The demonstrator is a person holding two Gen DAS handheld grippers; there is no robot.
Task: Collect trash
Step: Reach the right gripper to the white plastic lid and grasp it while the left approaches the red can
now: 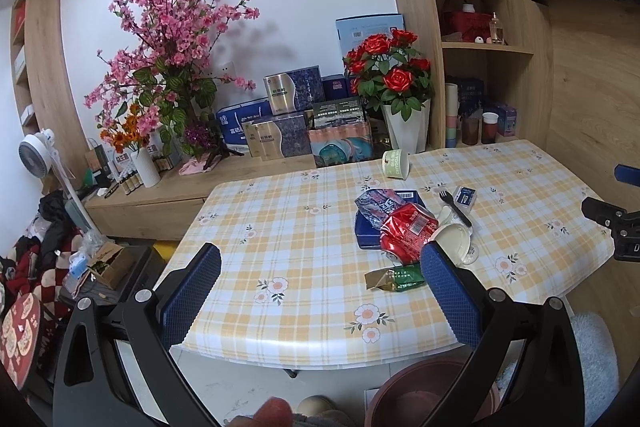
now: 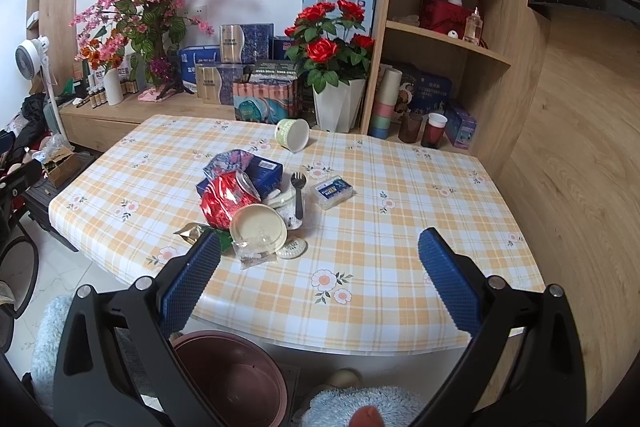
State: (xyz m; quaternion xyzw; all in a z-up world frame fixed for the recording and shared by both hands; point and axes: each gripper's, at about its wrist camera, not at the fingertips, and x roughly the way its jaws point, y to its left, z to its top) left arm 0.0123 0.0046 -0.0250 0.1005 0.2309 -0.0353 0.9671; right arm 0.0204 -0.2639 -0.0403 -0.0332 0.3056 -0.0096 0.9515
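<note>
Nearest, below the table edge: brown bin (image 2: pixel 230 375) on the floor, open top up. Just above it, left gripper (image 1: pixel 320 291) spread wide, nothing between the blue pads; right gripper (image 2: pixel 320 279) likewise spread wide and empty, both held over the near edge of the checked table (image 2: pixel 400 227).

Taking the crushed red can (image 2: pixel 224 203) as landmark, mid-table:
- Nearer than the can, touching it: cream round lid (image 2: pixel 258 229), tilted, with clear crumpled plastic (image 2: pixel 254 255) at its near side.
- Near-left of the can: green and gold wrapper (image 1: pixel 394 277), flat on the cloth.
- Near-right of the can, beside the lid: small white ridged disc (image 2: pixel 291 249).
- Right of the can: black plastic fork (image 2: pixel 298 195) lying over white scraps.
- Further right, apart from the pile: small blue and white box (image 2: pixel 333 191).
- Behind the can, partly under it: dark blue flat box (image 2: pixel 262 171) with a crumpled patterned packet (image 2: pixel 230 163) on top.
- Well behind the can, near the far table edge: paper cup (image 2: pixel 293 134) tipped on its side.
- Beyond that, off the table: red roses in a white pot (image 2: pixel 338 103).
</note>
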